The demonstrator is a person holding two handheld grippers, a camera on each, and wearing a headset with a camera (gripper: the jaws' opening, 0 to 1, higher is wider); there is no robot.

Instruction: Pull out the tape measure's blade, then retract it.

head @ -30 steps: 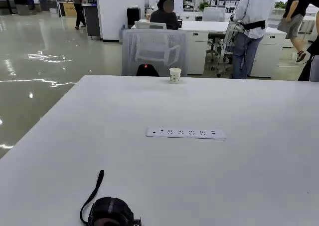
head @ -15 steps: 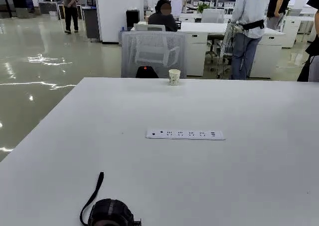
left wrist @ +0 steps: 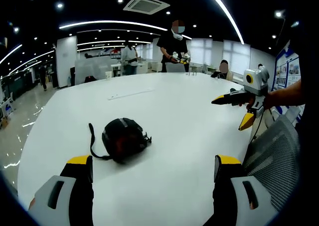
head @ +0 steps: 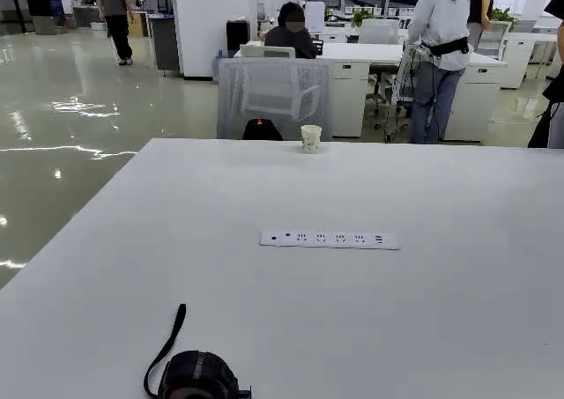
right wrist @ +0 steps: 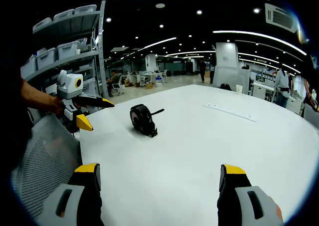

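Note:
The black tape measure point(head: 198, 377) lies on the white table point(head: 370, 320) at its near edge, its black wrist strap point(head: 167, 344) trailing away from me. In the left gripper view the tape measure point(left wrist: 124, 138) rests ahead of my left gripper point(left wrist: 153, 162), whose jaws stand wide open with nothing between them. My right gripper point(right wrist: 159, 170) is open too, and the tape measure point(right wrist: 143, 118) sits well ahead of it and to the left. Each gripper shows in the other's view, the right gripper point(left wrist: 227, 115) and the left gripper point(right wrist: 102, 116), both held off the table's edge and apart from the case. No blade is drawn out.
A white power strip point(head: 328, 239) lies across the middle of the table and a paper cup point(head: 310, 138) stands at the far edge. A mesh chair point(head: 273, 95) is behind it. People stand and sit at desks beyond. A mesh chair back point(left wrist: 271, 156) is near the grippers.
The tape measure has stayed where it was. The head view has shifted slightly, and people in the background have walked on.

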